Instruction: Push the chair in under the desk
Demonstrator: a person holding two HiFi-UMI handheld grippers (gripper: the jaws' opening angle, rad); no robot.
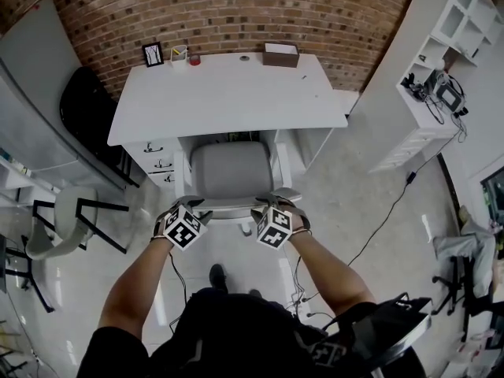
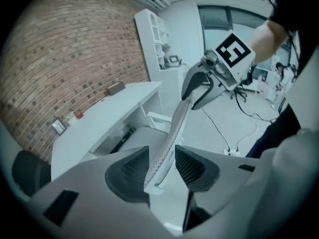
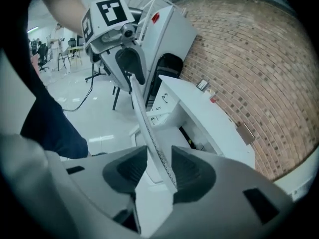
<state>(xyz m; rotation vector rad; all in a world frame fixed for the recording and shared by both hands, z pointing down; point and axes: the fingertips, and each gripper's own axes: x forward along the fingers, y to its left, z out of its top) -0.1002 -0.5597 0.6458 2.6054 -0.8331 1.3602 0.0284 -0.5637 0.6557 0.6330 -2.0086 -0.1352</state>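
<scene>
- As the chair seat sits mostly under the desk, push looks ~done.
- L gripper + R gripper: jaws apart, backrest edge between pads, unclamped.
- Remaining: pull grippers clear.

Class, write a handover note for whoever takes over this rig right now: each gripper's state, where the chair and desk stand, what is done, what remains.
Left gripper: open, jaws either side of the backrest top edge, not pressing it.
Right gripper: open, astride the same edge further along.
Chair: seat sits in the knee space of the desk, beside the drawer unit; much of it shows in front of the desktop edge.
Done: chair looks pushed in.
Left: lift both grippers clear; perhaps check whether it goes further.
</scene>
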